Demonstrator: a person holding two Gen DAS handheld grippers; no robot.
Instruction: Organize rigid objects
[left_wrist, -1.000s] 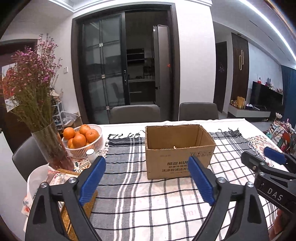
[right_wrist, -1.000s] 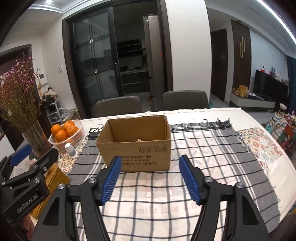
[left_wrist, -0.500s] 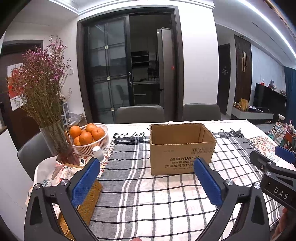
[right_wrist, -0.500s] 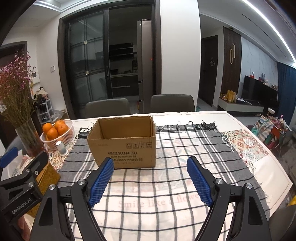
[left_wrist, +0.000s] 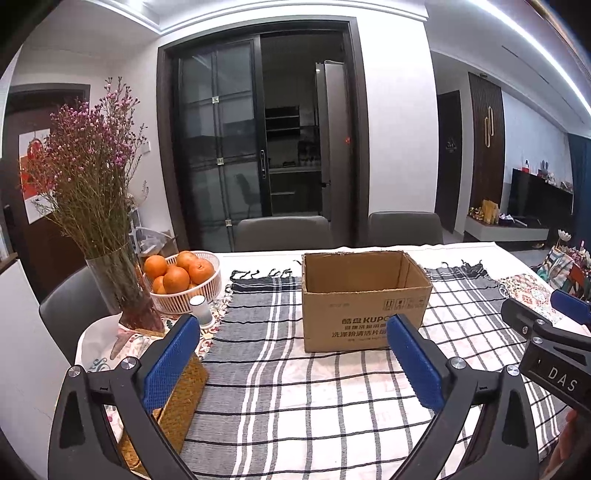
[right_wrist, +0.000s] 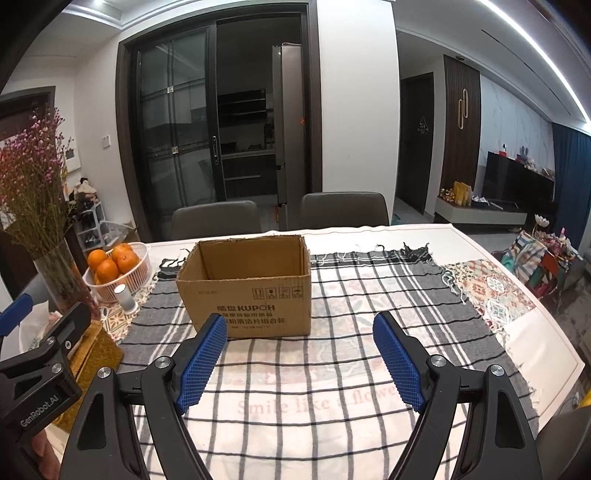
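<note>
An open brown cardboard box (left_wrist: 364, 299) stands on the checked tablecloth (left_wrist: 295, 387) in the middle of the table; its inside floor is hidden from here. It also shows in the right wrist view (right_wrist: 251, 288). My left gripper (left_wrist: 291, 358) is open and empty, held above the near part of the cloth, in front of the box. My right gripper (right_wrist: 300, 354) is open and empty, also in front of the box. The right gripper's body shows at the right edge of the left wrist view (left_wrist: 550, 347).
A white basket of oranges (left_wrist: 181, 280), a small white bottle (left_wrist: 201, 310) and a glass vase of dried pink flowers (left_wrist: 122, 288) stand at the left. A woven mat (left_wrist: 173, 402) lies at the near left. Two grey chairs (right_wrist: 280, 218) stand behind the table.
Both grippers have drawn back and risen, so the box looks smaller and farther away. Both stay open and empty.
</note>
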